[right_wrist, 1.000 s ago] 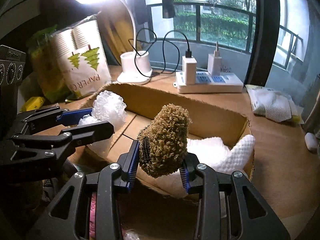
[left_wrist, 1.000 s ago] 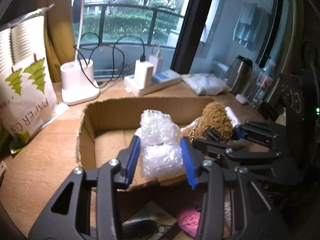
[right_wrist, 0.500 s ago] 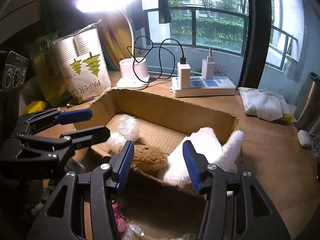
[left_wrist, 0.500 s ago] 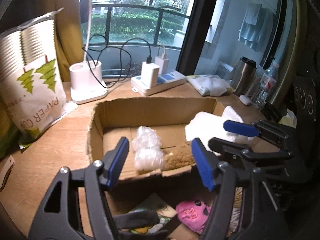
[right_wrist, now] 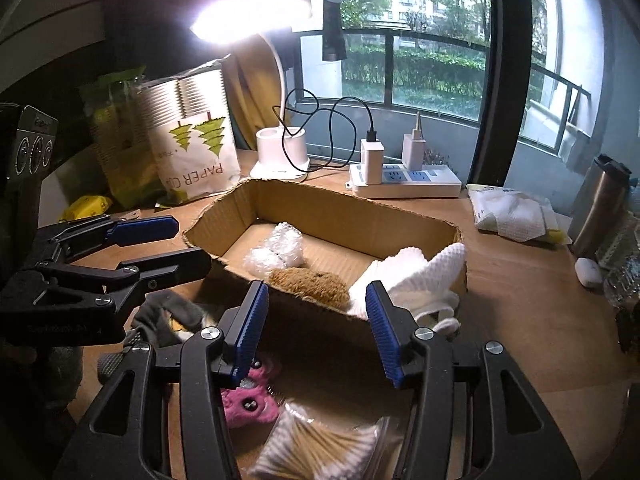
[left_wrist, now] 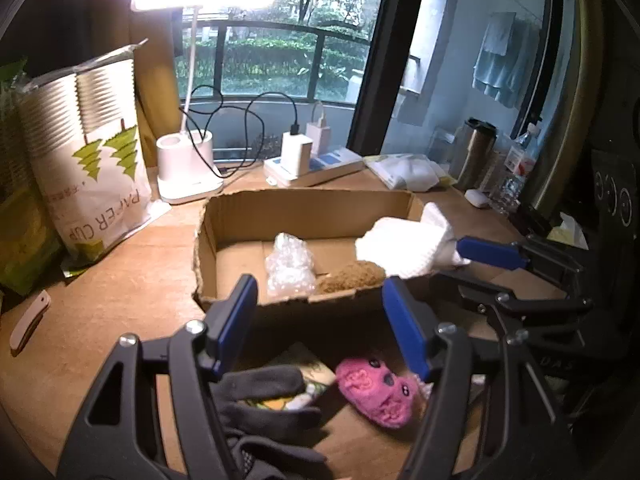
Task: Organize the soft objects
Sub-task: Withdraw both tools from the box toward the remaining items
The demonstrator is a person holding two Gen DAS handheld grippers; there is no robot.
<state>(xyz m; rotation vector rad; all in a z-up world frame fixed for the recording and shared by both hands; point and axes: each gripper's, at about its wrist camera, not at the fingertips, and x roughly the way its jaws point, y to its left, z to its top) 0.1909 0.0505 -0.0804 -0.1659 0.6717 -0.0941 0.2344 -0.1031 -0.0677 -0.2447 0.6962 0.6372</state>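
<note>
A shallow cardboard box [left_wrist: 304, 204] [right_wrist: 320, 208] holds a clump of bubble wrap [left_wrist: 290, 264] [right_wrist: 276, 248], a brown fuzzy toy [left_wrist: 348, 276] [right_wrist: 308, 280] and a white knitted cloth [left_wrist: 404, 244] [right_wrist: 412, 276] draped over its right corner. My left gripper [left_wrist: 320, 320] [right_wrist: 176, 244] is open and empty, hanging in front of the box's near wall. To its right, my right gripper [right_wrist: 316, 320] [left_wrist: 460, 268] is also open with nothing between its pads. Below them lie a pink plush [left_wrist: 376, 392] [right_wrist: 248, 404] and a grey glove [left_wrist: 264, 392].
A bag of cotton swabs [right_wrist: 320, 448] lies near the pink plush. Behind the box stand a lamp base [left_wrist: 188, 172], a power strip [right_wrist: 404, 184] and a paper-cup bag [left_wrist: 92, 172]. A steel flask [right_wrist: 600, 200] and a white packet [right_wrist: 512, 212] sit at the right.
Both grippers have let go: the bubble wrap and the brown toy now lie in the box. Both grippers have opened and drawn back and up from the box.
</note>
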